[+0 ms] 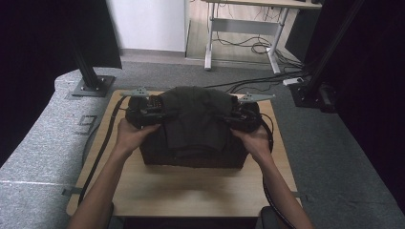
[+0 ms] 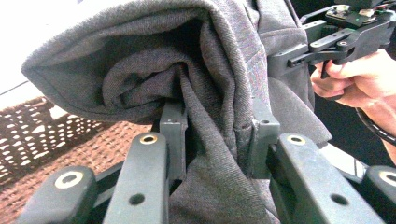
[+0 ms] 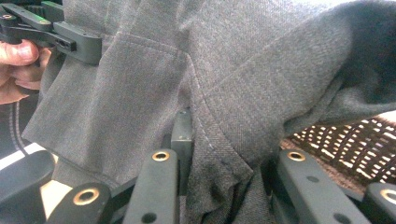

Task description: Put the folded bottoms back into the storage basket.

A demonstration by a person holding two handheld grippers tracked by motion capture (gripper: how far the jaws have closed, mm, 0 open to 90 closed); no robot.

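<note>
Black jaws of the left claw (image 2: 217, 140) pinch a fold of the grey cloth (image 2: 205, 84) — the right claw (image 3: 224, 144) is clamped on the other side. Between both claws the cloth hangs, just above a brown woven basket (image 1: 191, 160) on the wooden table (image 1: 191, 191).

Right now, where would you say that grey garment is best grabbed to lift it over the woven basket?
Probably at its two outer edges, one from each side. The grey garment is limp and folded, so a single middle grip would likely let it sag. The left tongs and right tongs each pinch a bunched fold at opposite ends, holding it spread above the basket.
</note>
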